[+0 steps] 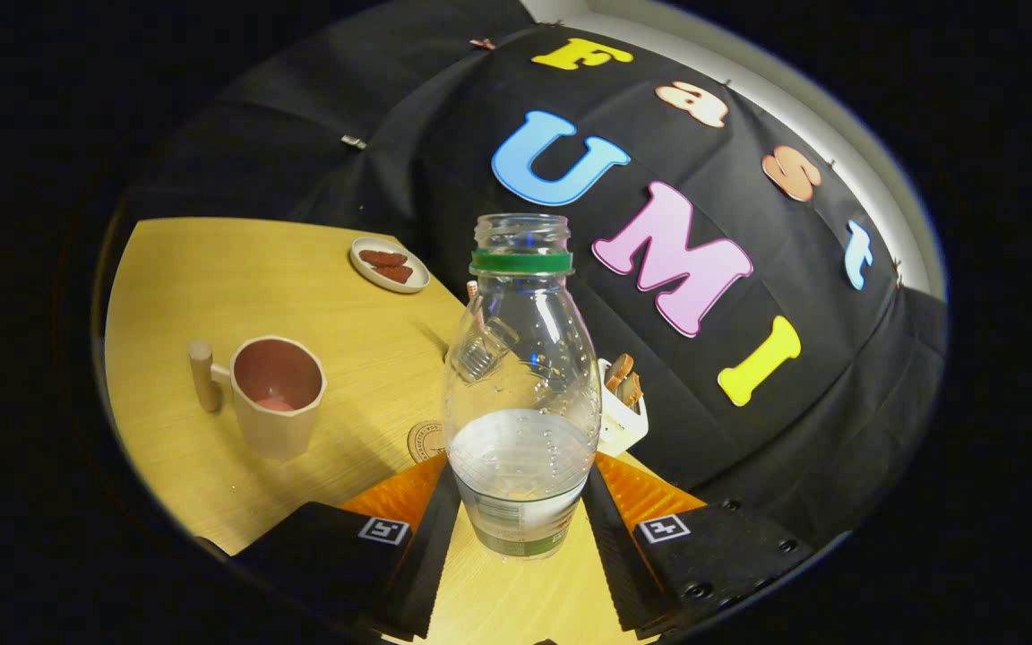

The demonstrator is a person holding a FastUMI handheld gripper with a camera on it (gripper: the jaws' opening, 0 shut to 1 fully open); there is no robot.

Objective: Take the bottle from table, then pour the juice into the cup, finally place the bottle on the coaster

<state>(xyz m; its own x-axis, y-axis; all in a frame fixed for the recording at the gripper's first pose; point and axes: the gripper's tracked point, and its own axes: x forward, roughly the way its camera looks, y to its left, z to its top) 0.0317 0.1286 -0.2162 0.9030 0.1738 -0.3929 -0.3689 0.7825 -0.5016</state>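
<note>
The claw (520, 515) has ribbed inner faces, square coded markers and screwed dark housings.

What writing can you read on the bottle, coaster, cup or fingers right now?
None can be quoted.
Label low on the bottle: print too blurred to read.
Coaster: a ring of marks along its rim, too small to read.
Cup: no writing seen.
Square tags on the fingers: black-and-white patterns, no words.
The gripper has both fingers pressed on the bottle.
</note>
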